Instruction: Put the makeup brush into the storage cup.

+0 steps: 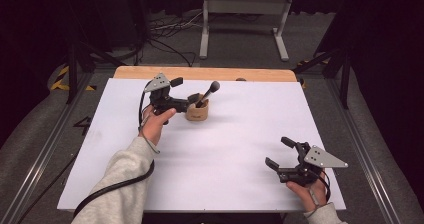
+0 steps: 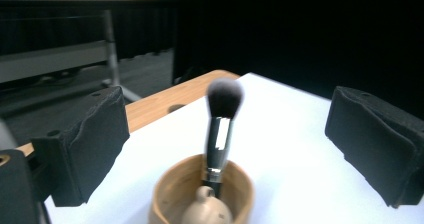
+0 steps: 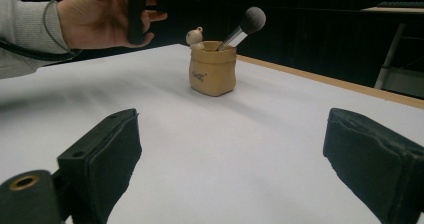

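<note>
From my remote seat: the left tongs (image 1: 192, 98) hover just beside a tan holder (image 1: 197, 111) on the white surface (image 1: 225, 149), their jaws apart and clear of the brush (image 1: 209, 92) leaning inside it. My right tongs (image 1: 279, 154) rest well apart near the front right corner, jaws spread around nothing.

Tan pouch-shaped holder (image 3: 212, 74) with dark lettering; makeup brush (image 2: 220, 129): grey bristles, silver ferrule, black handle. White table sheet (image 1: 235, 149), light wood edge. Grey sleeve (image 1: 120, 184).

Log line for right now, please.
brush: standing in cup | left hand-held gripper: open, beside cup | right hand-held gripper: open, empty
</note>
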`<state>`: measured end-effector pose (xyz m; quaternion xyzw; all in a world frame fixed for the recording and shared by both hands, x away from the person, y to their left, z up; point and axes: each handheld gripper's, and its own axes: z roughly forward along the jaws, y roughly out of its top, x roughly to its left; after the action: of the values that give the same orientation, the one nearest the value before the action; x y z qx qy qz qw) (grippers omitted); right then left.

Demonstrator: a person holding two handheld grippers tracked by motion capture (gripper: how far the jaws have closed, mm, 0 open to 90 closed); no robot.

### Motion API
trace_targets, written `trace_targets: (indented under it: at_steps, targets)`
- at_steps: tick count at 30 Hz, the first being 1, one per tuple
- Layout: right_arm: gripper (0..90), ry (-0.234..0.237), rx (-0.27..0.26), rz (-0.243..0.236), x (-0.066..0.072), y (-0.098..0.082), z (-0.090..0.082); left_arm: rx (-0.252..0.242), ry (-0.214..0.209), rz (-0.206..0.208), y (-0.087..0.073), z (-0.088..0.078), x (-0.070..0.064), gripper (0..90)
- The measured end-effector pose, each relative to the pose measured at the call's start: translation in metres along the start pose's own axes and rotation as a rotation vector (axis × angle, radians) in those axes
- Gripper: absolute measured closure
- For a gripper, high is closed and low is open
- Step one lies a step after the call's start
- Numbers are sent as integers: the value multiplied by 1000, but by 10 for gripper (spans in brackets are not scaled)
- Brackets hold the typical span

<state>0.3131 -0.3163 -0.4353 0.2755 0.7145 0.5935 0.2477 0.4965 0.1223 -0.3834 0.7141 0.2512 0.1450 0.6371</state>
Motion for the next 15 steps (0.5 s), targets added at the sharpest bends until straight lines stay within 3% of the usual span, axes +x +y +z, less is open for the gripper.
trace_targets:
  at_steps: [15]
  targets:
    - [84,-2,-12,12,-4,1,2,-2,-80,65,14,-52,-22,16]
